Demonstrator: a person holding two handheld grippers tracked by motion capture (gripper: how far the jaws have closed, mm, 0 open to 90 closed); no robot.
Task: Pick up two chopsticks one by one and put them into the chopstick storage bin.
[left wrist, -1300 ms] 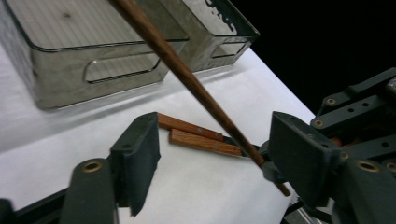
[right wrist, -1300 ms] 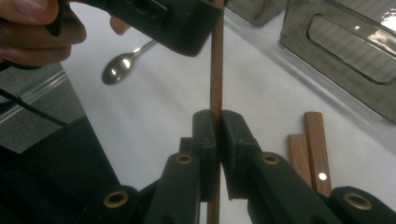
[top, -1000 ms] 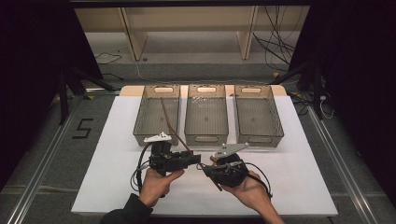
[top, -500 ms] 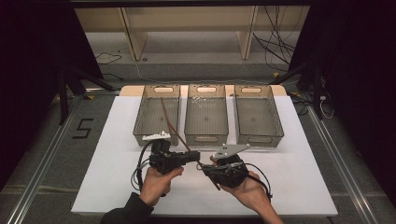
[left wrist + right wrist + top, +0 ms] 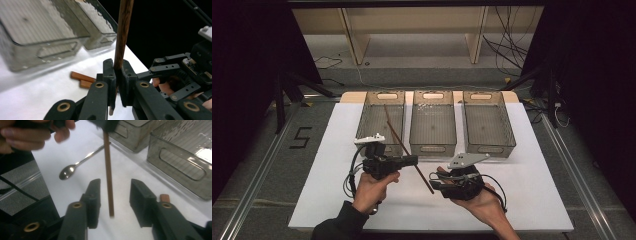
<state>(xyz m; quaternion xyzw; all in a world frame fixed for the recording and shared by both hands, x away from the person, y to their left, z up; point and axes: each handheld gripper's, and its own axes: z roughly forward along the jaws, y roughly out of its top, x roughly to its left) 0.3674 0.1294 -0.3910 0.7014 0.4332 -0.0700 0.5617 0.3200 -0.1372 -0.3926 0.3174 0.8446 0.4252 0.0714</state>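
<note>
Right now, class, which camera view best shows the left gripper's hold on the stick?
The left gripper view: the stick stands pinched between the left gripper's fingers. The high view shows the whole stick slanting across the table, the grip small. The right gripper view shows its lower end free between open fingers.

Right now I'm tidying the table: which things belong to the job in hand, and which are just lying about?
In hand:
brown stick, clamped in the left gripper
right gripper, jaws just opened around the stick, not touching it

Lying about:
spoon
three clear bins
short wooden pieces
</note>
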